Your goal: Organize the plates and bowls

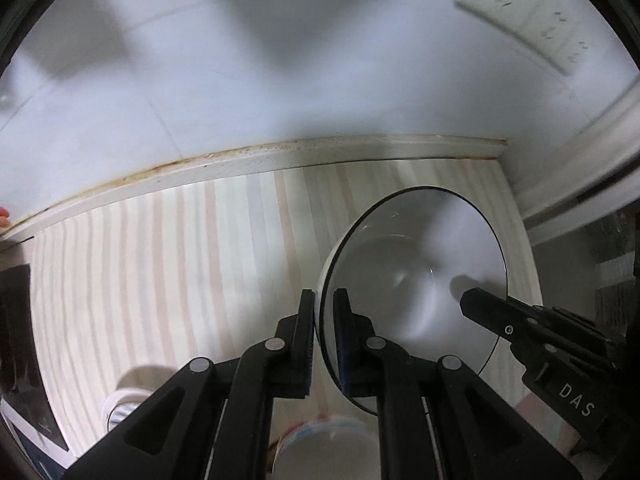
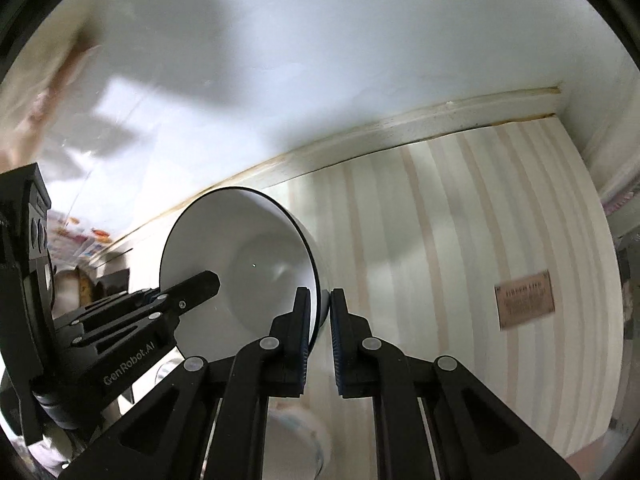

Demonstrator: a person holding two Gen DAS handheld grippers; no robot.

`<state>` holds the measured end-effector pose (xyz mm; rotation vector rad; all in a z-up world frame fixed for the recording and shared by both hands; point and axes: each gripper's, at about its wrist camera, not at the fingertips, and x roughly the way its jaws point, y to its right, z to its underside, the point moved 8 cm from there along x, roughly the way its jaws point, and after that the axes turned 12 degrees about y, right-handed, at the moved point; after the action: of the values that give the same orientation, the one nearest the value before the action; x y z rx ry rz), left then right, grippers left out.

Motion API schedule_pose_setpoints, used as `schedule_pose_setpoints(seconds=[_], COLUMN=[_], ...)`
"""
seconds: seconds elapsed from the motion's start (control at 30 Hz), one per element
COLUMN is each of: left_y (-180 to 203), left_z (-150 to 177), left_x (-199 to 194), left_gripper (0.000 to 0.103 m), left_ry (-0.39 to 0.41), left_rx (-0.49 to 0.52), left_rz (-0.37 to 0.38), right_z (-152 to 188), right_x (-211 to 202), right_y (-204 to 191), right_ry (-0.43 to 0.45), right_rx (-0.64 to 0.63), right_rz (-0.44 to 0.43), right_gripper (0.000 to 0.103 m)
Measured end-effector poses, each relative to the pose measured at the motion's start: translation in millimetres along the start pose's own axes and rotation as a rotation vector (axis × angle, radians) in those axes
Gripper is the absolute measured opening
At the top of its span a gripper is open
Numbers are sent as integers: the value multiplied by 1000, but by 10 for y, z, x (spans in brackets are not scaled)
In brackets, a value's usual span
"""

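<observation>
A white bowl (image 1: 420, 256) with a thin black rim hangs tilted above the striped countertop (image 1: 160, 280), held from two sides. My left gripper (image 1: 324, 300) is shut on the bowl's rim, one pad inside and one outside. My right gripper (image 1: 474, 304) pinches the opposite rim, its finger reaching into the bowl. In the right wrist view the same bowl (image 2: 240, 248) sits left of centre, with my right gripper (image 2: 320, 300) shut on its near rim. My left gripper (image 2: 204, 282) grips the far side.
Below the grippers lies a second, blurred bowl (image 1: 328, 444) with a coloured rim, also visible as the bowl (image 2: 296, 432). A white cup (image 1: 120, 400) stands to the left. A white tiled wall with a socket plate (image 1: 532, 12) closes the back. A brown label (image 2: 524, 300) lies on the countertop.
</observation>
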<state>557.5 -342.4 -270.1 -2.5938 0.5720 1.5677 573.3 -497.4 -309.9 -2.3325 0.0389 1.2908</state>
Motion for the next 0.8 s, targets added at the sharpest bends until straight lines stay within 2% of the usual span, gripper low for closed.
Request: schedule_pose_setpoints(seconds=[0.13,0.37,0.53,0.8], left_y=[-73,-196,-278,-356], left_z=[98,509,854,1291], left_x=[-196,-469,-450,-189], left_gripper=[7,8,8,8], left_ry=[17,11,-37,-151], left_rx=[13,13,10,-5], left_rz=[10,23,22,12], right_z=[191,678,1046,1453], right_x=[-341,-685,-694,-442], right_y=[-129,-296,-339,-197], right_ry=[19,10,-24,-100], right_rx=[-1,-18,-12,8], right_rz=[-11,-26,-29,-6], right_gripper=[11,11,11,11])
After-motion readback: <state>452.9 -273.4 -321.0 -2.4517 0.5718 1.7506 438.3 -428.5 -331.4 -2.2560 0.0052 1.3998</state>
